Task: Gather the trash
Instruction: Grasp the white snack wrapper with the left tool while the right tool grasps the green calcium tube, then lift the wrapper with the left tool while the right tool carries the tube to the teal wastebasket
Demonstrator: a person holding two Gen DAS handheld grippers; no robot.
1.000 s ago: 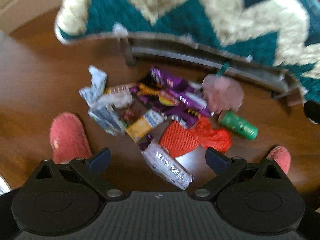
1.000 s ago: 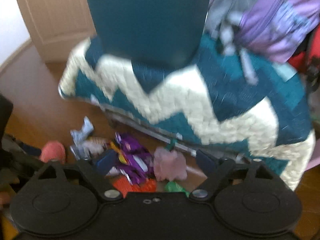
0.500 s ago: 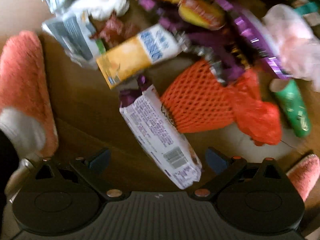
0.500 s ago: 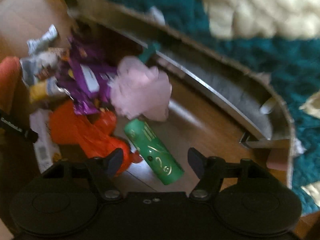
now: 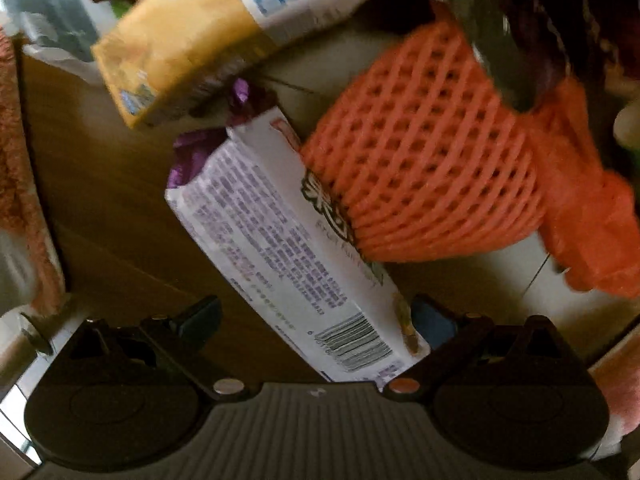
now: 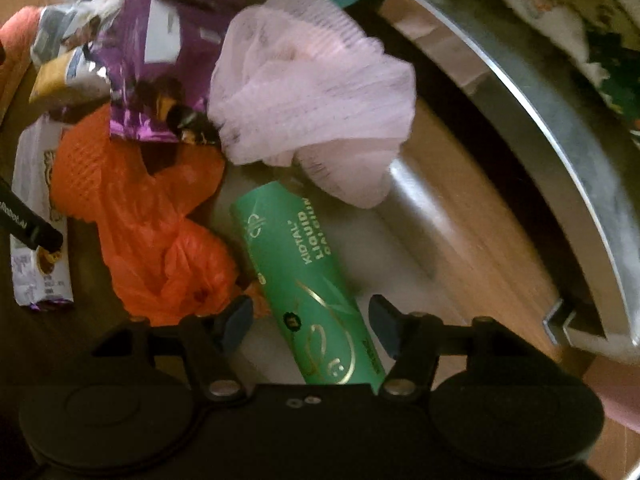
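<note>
A: R gripper [image 6: 310,326] first?
B: Pointing down at the floor, jaws apart and just been closing. Green tube [image 6: 308,292] lies lengthwise between the fingers; pads look clear of it both sides, no squeeze yet.
A: L gripper [image 5: 316,318]?
B: Jaws wide apart. White wrapper [image 5: 288,248] w/ barcode lies diagonally between them, barcode end nearest. R-side pad sits right by the wrapper edge; can't tell if it touches. L-side pad well clear.
A: Next out?
B: Orange foam net [image 5: 424,152] overlaps the wrapper's far side, w/ an orange plastic bag [image 6: 168,248] bunched beside it, touching the tube's L side in the R view. Yellow-and-white packet [image 5: 192,40] past the wrapper.
A: Farther?
B: Pale pink mesh puff [image 6: 312,92] at the tube's far end. Purple wrappers [image 6: 160,60] left of it, on top of the pile. All on wood floor [image 6: 460,248]. Metal frame rail [image 6: 552,120] curves along the far R. Pink slipper [image 5: 20,184] at the L edge of the L view.
</note>
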